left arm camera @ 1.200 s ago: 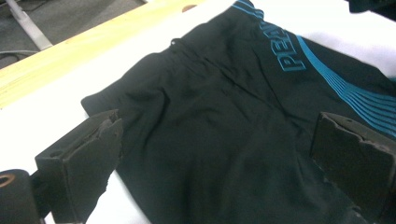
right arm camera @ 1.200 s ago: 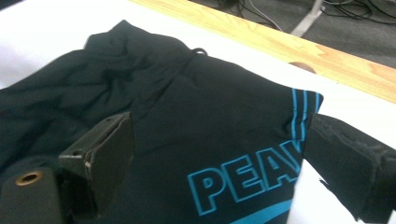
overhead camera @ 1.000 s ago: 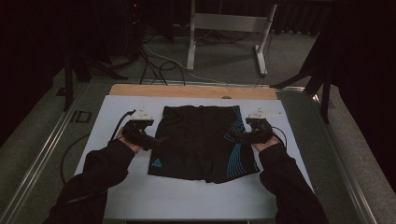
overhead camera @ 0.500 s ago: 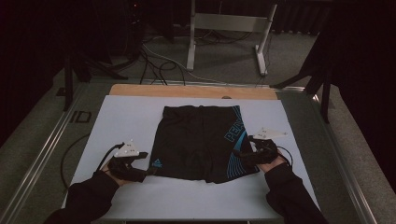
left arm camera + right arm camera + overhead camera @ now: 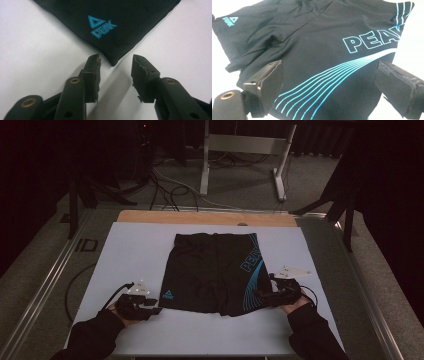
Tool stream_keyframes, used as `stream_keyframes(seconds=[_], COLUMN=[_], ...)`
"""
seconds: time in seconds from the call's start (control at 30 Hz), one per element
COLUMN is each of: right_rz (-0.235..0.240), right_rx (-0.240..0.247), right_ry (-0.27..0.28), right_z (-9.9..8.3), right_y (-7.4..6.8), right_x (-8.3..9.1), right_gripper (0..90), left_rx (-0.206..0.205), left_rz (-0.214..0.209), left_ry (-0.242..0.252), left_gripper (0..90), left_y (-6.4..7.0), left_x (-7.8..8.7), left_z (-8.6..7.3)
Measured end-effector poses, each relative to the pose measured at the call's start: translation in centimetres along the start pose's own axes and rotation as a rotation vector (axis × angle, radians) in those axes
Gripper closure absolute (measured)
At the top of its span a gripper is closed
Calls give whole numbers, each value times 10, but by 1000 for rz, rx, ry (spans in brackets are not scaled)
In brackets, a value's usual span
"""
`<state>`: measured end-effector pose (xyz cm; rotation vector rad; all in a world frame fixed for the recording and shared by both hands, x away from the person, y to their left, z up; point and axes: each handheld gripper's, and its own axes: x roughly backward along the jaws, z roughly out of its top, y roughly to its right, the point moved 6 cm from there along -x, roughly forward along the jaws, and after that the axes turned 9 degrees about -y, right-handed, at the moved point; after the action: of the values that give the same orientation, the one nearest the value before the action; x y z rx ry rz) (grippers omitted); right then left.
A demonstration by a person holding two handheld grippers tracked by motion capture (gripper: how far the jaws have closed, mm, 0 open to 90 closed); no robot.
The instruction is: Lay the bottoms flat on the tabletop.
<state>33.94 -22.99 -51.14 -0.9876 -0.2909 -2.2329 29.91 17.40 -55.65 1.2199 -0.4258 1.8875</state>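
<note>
A pair of black shorts (image 5: 215,270) with blue "PEAK" lettering and blue curved stripes lies flat on the white table (image 5: 135,250), waistband at the far side. My left gripper (image 5: 152,305) sits at the lower left hem corner; in the left gripper view it (image 5: 116,65) is open, with the corner of the shorts (image 5: 112,32) just ahead of its jaws and not between them. My right gripper (image 5: 260,295) is at the lower right leg hem; in the right gripper view it (image 5: 329,77) is open wide, its jaws straddling the striped part of the shorts (image 5: 332,50).
A wooden strip (image 5: 205,217) runs along the table's far edge. Metal rails (image 5: 45,290) flank both sides of the table. A metal stand (image 5: 240,150) and cables (image 5: 165,185) are on the floor beyond. White table surface lies around the shorts.
Both grippers have moved from the waistband corners toward me, down along the sides of the shorts to the leg hems. The shorts have stayed flat.
</note>
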Motion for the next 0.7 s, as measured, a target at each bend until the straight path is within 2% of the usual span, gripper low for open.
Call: stream_keyframes(seconds=[0.13, 0.23, 0.3, 0.33, 0.47, 0.53, 0.57, 0.63, 0.67, 0.7], right_rz=[-1, -2, -3, -2, 1, 0, 0, 3, 5, 7], right_rx=[3, 6, 9, 8, 4, 7, 7, 6, 6, 5], right_ry=[-3, -7, -8, -7, -7, -3, -3, -3, -6, -3], right_z=[0, -1, 0, 0, -1, 0, 0, 0, 0, 0], right_y=[0, -1, -2, -2, -1, -1, -1, -1, -1, -2], right_x=[-1, -2, -2, -2, -1, -1, -1, 0, 0, 0], right_gripper=[92, 92, 92, 92, 92, 92, 92, 92, 92, 92], left_rx=[-2, -2, 25, 25, -2, -2, -8, -38, -38, -28], left_rz=[0, 31, 28, 23, 53, 52, 45, 91, 109, 107], left_ry=[-3, -11, -10, -8, -20, -14, -3, 40, 77, 92], left_gripper=[707, 779, 854, 897, 900, 900, 900, 900, 897, 820], left_y=[2, 3, 2, 3, 7, 9, 10, 10, 9, 7], left_x=[-2, -3, -3, -3, -2, -1, 0, 4, 6, 7], left_z=[2, 3, 3, 3, 4, 4, 4, 6, 8, 9])
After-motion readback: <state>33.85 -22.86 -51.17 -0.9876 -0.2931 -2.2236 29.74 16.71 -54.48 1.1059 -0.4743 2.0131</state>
